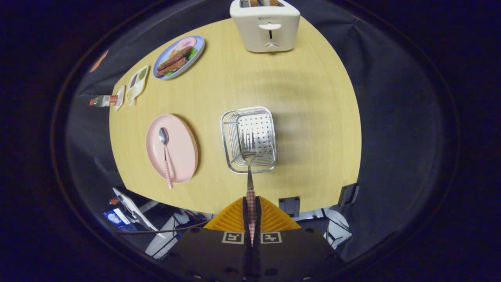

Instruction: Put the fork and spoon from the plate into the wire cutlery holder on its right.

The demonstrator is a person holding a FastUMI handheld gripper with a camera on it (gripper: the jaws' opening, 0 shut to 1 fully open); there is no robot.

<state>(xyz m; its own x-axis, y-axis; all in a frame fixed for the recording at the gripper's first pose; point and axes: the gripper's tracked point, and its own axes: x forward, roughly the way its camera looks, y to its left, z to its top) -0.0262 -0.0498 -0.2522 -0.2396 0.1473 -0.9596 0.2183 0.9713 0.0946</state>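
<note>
Looking along my fingers, I count one fork, one spoon, one pink plate and one wire holder on the tabletop.

The spoon lies alone on the pink plate, bowl away from me, its checked handle reaching over the near rim. The holder stands to the right of the plate, apart from it, with a perforated floor and thin wire walls.

Farther off, one toaster stands at the far edge of the tabletop. One blue plate with food on it sits at the far left. Next to it lie a small tray with sections, a packet and a bottle on its side at the tabletop's edge. None of these stands between me and the holder.

My fingers are closed nearly together on the fork's checked handle, which runs up between them. The fork's metal neck and tines stick out ahead and overlap the holder's near rim and floor. I cannot tell whether the tines touch the holder or hang above it.
</note>
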